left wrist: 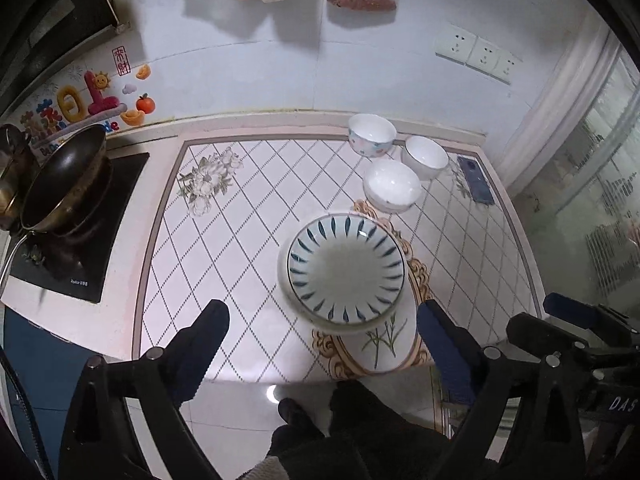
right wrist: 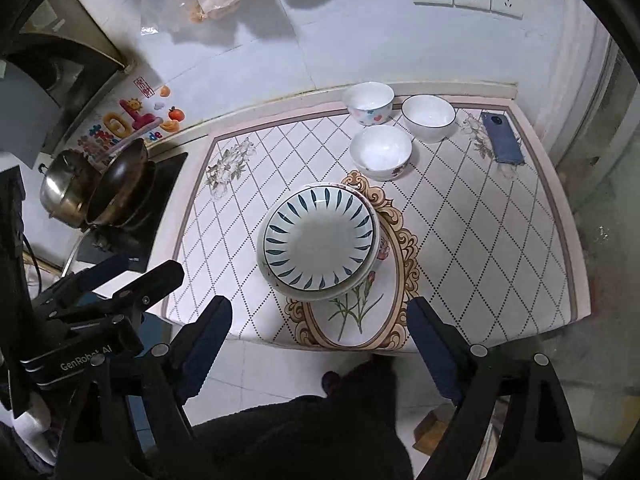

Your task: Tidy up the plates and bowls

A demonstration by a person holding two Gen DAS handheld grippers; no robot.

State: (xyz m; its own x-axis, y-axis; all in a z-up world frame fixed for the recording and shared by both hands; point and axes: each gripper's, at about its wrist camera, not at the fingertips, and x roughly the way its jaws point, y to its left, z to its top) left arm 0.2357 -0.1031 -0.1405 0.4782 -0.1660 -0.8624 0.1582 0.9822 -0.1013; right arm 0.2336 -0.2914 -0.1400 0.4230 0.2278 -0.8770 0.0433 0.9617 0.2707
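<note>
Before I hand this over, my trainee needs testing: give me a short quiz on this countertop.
1. How many small bowls stand behind the striped plate?
2. True or false: the left hand-held gripper holds a bowl.
3. What lies at the counter's far right: A phone, B spoon, C cup?

Key: 1. Three. 2. False; it is open, as is the right hand-held gripper. 3. A.
</note>
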